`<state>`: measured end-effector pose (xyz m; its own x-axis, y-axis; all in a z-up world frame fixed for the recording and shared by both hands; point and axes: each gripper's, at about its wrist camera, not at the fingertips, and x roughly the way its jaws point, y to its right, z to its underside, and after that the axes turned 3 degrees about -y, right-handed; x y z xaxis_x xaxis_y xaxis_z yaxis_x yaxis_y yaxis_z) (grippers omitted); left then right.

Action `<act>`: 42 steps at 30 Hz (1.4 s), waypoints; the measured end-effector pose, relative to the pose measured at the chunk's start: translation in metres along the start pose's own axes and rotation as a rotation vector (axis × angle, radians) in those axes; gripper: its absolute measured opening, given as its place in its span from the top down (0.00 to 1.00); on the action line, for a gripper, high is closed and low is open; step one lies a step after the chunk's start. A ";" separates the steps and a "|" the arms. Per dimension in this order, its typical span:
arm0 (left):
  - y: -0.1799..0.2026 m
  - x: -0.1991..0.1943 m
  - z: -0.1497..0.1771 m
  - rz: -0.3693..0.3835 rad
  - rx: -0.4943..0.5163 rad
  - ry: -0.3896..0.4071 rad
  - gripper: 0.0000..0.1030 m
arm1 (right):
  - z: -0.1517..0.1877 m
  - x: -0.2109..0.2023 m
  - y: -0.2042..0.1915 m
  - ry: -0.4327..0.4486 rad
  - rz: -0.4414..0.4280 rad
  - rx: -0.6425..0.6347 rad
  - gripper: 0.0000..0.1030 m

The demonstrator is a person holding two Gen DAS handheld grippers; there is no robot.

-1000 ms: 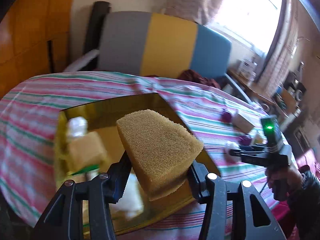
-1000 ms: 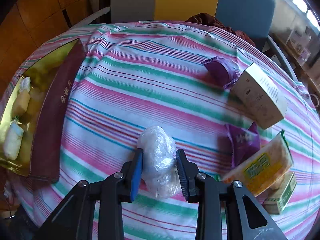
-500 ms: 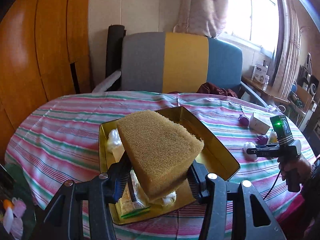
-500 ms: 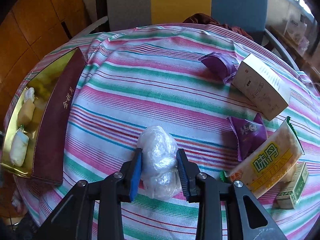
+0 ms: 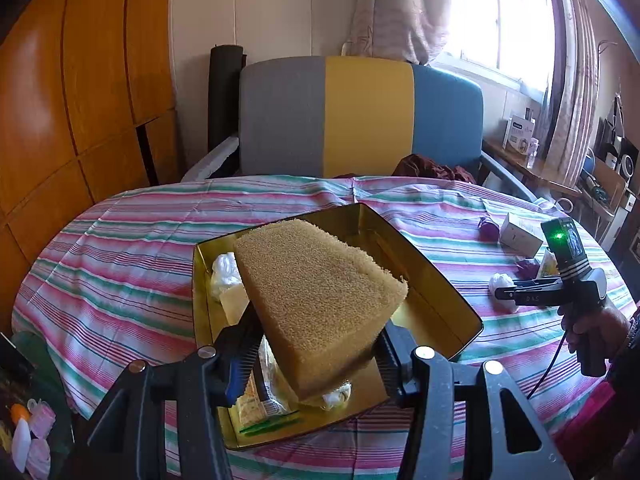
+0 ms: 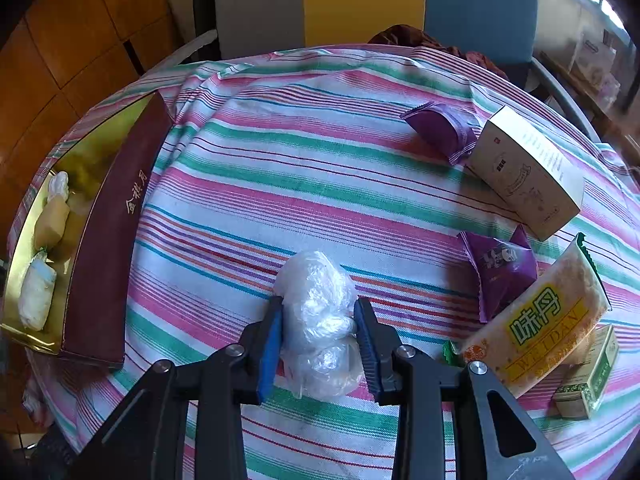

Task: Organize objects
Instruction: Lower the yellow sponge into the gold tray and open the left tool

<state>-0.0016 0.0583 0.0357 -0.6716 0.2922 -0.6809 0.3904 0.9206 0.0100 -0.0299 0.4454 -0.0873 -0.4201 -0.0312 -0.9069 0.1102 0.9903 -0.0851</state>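
Sponge point(image 5: 316, 300) is clamped between the left gripper point(image 5: 316, 354) pads, held above the gold tin point(image 5: 436, 300), with wrapped items seen in the tin beneath it. A white bag point(image 6: 318, 320) on the striped cloth point(image 6: 280, 160) is pinched by the right gripper point(image 6: 318, 344); purple packets point(image 6: 500, 268) lie to its right

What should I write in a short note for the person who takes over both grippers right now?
Left gripper: shut on the sponge, held above the gold tin.
Right gripper: shut on the plastic-wrapped bundle, which lies on the striped tablecloth.
Done: a few wrapped items already lie in the tin.
Left: two purple packets, the white box, the yellow snack bag and a small green box are on the cloth.
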 end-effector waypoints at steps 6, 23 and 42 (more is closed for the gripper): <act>0.001 0.012 -0.001 0.024 -0.008 -0.031 0.49 | 0.000 0.000 -0.002 0.000 0.012 -0.013 0.66; -0.048 0.128 -0.055 0.103 -0.028 -0.200 0.49 | 0.000 0.000 -0.005 -0.001 0.027 -0.035 0.65; -0.088 0.205 -0.058 0.027 -0.041 -0.353 0.20 | -0.001 0.002 -0.005 -0.005 0.023 -0.037 0.65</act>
<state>-0.2103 0.0521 -0.0622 -0.3996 0.2158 -0.8909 0.3746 0.9255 0.0562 -0.0324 0.4402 -0.0882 -0.4133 -0.0094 -0.9105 0.0862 0.9950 -0.0494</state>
